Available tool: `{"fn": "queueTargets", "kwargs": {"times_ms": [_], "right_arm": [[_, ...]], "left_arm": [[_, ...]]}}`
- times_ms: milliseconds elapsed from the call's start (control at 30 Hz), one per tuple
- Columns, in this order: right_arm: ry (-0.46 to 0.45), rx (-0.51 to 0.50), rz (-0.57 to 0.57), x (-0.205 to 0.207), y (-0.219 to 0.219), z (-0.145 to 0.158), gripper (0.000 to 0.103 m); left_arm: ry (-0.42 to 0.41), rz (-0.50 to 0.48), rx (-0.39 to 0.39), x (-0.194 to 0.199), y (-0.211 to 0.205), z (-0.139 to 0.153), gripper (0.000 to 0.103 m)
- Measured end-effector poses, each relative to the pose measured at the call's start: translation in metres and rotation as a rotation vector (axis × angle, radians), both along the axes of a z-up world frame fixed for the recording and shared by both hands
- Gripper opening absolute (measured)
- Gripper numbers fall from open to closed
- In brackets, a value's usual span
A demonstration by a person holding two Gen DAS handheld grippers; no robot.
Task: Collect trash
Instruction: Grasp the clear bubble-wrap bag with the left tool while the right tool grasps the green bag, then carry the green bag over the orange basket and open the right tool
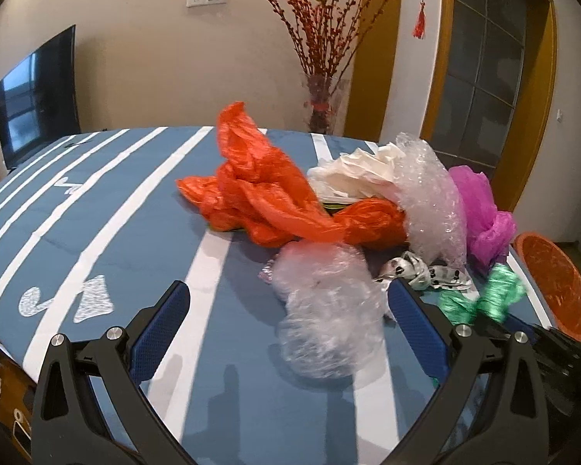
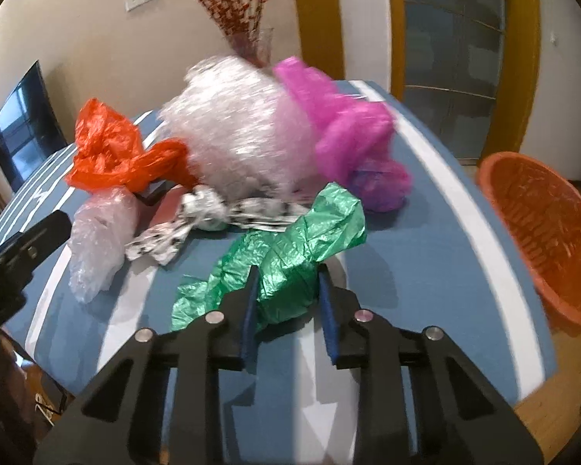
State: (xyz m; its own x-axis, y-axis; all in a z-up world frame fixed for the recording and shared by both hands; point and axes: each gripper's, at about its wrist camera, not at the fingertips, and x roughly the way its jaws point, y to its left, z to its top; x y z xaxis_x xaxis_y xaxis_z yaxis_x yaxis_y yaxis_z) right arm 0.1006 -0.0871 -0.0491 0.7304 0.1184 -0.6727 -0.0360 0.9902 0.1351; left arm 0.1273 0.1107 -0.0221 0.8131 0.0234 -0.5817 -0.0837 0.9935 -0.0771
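A heap of plastic trash lies on the blue striped tablecloth [image 1: 108,209]. My left gripper [image 1: 286,302] is open, its fingers on either side of a clear crumpled plastic bag [image 1: 329,310]. My right gripper [image 2: 288,283] is shut on a green plastic bag [image 2: 290,248]; that bag also shows in the left wrist view [image 1: 484,298]. Behind lie an orange bag [image 1: 267,193], bubble wrap [image 2: 236,128], a pink bag [image 2: 344,131], a white bag [image 1: 364,174] and a black-and-white spotted wrapper [image 2: 197,217].
An orange basket [image 2: 542,228] stands off the table's right edge, also seen in the left wrist view [image 1: 554,283]. A vase of red branches [image 1: 325,97] stands behind the table. A TV [image 1: 35,97] is at the far left.
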Motion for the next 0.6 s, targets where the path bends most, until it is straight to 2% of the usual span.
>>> {"fn": "queueTargets", "kwargs": {"times_ms": [133, 267, 333, 400, 433, 467, 500, 600], "right_arm": [[-0.010, -0.010, -0.048, -0.011, -0.022, 0.004, 0.028], [-0.008, -0.005, -0.074, -0.014, -0.038, 0.005, 0.028], [-0.010, -0.006, -0.076, -0.014, -0.041, 0.006, 0.028], [-0.016, -0.010, -0.076, -0.015, -0.044, 0.007, 0.028], [-0.018, -0.010, -0.076, -0.014, -0.043, 0.007, 0.028], [-0.021, -0.010, -0.075, -0.015, -0.043, 0.008, 0.028], [-0.024, -0.009, -0.074, -0.016, -0.043, 0.008, 0.028], [-0.036, -0.012, -0.071, -0.022, -0.043, 0.010, 0.028]], "left_arm": [[0.032, -0.006, -0.015, 0.015, -0.007, -0.003, 0.101], [0.078, 0.007, 0.004, 0.029, -0.011, -0.011, 0.098], [0.122, 0.008, -0.001, 0.036, -0.010, -0.018, 0.088], [0.189, -0.014, -0.058, 0.045, -0.005, -0.027, 0.072], [0.216, -0.025, -0.093, 0.048, -0.003, -0.032, 0.067], [0.216, -0.024, -0.098, 0.048, -0.002, -0.033, 0.063], [0.204, -0.031, -0.094, 0.047, -0.003, -0.031, 0.053], [0.196, -0.072, -0.129, 0.043, -0.004, -0.029, 0.042]]}}
